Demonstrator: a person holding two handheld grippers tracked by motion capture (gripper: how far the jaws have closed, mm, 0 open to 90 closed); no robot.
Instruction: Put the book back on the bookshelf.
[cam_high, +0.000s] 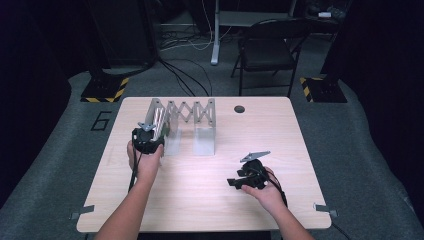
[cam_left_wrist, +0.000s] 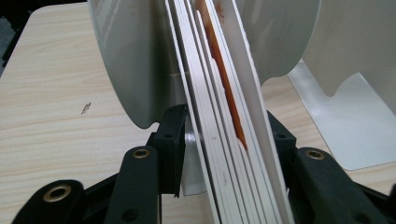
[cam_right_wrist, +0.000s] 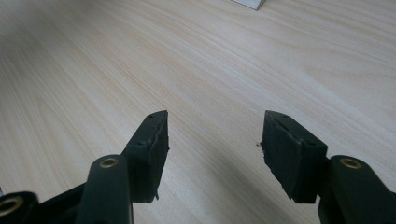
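Right gripper (cam_high: 234, 183) rests low on the near right of the table (cam_high: 210, 200), jaws spread apart over bare wood with nothing between them. Farther back and left, the left gripper (cam_high: 150, 134) straddles a stack of thin white panels (cam_left_wrist: 224, 140) at the left end of the accordion rack (cam_high: 185, 116). Panels stand upright between its jaws; whether the pads press, I cannot tell.

Left hand-held gripper (cam_high: 148, 136) seemingly clamped; right hand-held gripper (cam_high: 239, 183) jaws apart.
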